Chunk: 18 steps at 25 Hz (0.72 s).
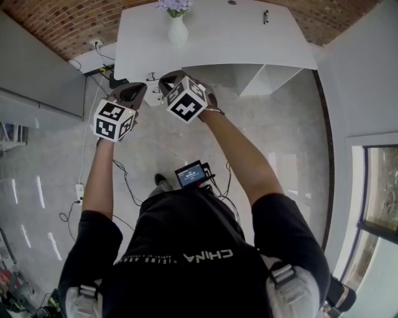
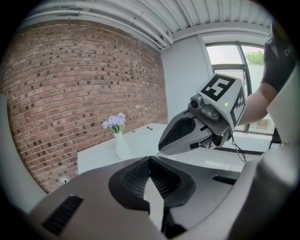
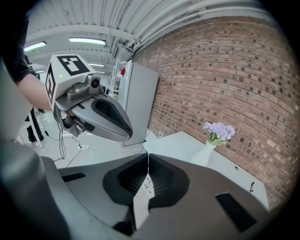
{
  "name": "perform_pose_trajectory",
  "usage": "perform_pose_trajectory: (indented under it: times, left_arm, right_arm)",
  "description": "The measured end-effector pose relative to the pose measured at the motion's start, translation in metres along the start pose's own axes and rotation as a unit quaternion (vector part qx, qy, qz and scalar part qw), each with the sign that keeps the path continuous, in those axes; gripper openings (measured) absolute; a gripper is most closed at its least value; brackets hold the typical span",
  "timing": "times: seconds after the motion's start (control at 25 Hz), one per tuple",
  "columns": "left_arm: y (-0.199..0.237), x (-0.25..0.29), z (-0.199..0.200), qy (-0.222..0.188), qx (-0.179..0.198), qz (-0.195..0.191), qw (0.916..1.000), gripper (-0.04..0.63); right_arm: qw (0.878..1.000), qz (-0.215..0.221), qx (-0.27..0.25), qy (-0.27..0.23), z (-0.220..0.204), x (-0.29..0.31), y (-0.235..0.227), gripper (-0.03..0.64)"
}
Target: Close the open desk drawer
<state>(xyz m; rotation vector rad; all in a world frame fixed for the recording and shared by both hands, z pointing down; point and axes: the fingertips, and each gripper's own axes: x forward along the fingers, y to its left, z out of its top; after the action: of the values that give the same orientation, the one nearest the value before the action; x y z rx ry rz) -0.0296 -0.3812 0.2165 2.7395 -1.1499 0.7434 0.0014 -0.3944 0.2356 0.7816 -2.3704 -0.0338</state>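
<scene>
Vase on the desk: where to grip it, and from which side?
Grip the white vase at its narrow neck, just under the flowers, with the jaws level. Come from the near side of the desk. The vase stands upright, the blooms cover its top, and the brick wall is behind it. The wider body below looks harder to span.

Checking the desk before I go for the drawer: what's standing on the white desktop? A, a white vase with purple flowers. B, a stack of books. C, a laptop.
A: the head view shows a white vase holding purple flowers standing on the white desk.
</scene>
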Motion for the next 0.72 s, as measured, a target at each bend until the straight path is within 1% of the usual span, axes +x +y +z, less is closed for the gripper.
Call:
perform_pose_trajectory:
  times: [0.16, 0.32, 0.48, 0.6, 0.72]
  left_arm:
    - [-0.029, -0.004, -0.017, 0.013, -0.017, 0.019, 0.9996, 0.012]
    - [-0.06, -0.019, -0.034, 0.025, -0.016, 0.017, 0.9994, 0.012]
    - [-0.086, -0.037, -0.025, 0.008, -0.014, 0.016, 0.9997, 0.012]
    - [-0.107, -0.054, -0.018, -0.005, -0.005, 0.011, 0.9999, 0.012]
    - [-0.132, -0.086, -0.023, -0.016, 0.001, 0.01, 0.9998, 0.012]
  right_arm:
    - [1.0, 0.019, -0.004, 0.004, -0.022, -0.011, 0.018, 0.018]
    - [1.0, 0.019, -0.012, 0.006, -0.036, -0.033, 0.046, 0.017]
    - [1.0, 0.006, -0.018, 0.004, -0.039, -0.064, 0.058, 0.017]
    - [1.0, -0.003, -0.019, 0.006, -0.038, -0.082, 0.07, 0.017]
    - [1.0, -0.008, -0.028, 0.009, -0.035, -0.101, 0.103, 0.017]
